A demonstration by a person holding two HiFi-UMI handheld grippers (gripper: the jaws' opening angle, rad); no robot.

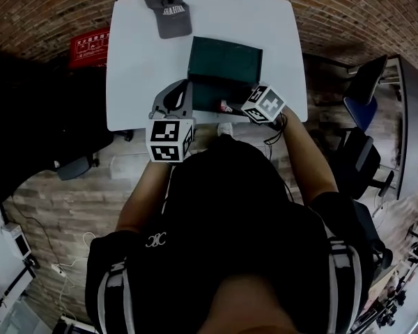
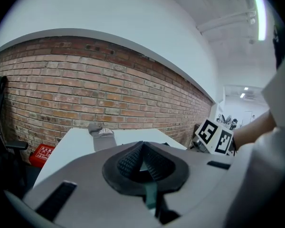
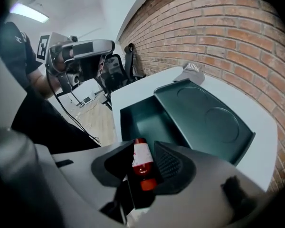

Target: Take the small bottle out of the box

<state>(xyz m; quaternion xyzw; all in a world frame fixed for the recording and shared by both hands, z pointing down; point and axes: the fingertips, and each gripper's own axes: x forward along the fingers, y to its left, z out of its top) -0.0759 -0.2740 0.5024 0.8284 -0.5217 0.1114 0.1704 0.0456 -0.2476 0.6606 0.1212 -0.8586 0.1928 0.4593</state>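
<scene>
The right gripper [image 3: 141,147] tilts steeply down over the near end of an open dark green box [image 3: 145,120]. Its jaws stand apart, and the small bottle [image 3: 142,158] lies lengthwise in the gap between them. The bottle has a white label and red contents. Its red cap points back toward the gripper's body, and its far end points out past the fingertips toward the inside of the box. The bottle sits close against the ribbed pad [image 3: 170,164] on the right of that view, with a dark gap on its other side, so the pads do not clamp it. The gripper's body hides the spot beneath the bottle, so whether it rests on the floor of the box cannot be told. Past the fingertips the inside of the box shows bare. The lid [image 3: 206,122] lies flat just beyond and to the right, with two round hollows in its inner face. Box and lid sit on a white table [image 1: 139,61]. A grey cap [image 1: 168,12] lies at the far edge, well beyond both grippers. The left gripper [image 2: 141,148] is held beside the box on its left, near the table's front edge and apart from the bottle. Its ribbed fingertips meet at a point with nothing between them, and it points over the table toward the cap and a brick wall [image 2: 85,84].
</scene>
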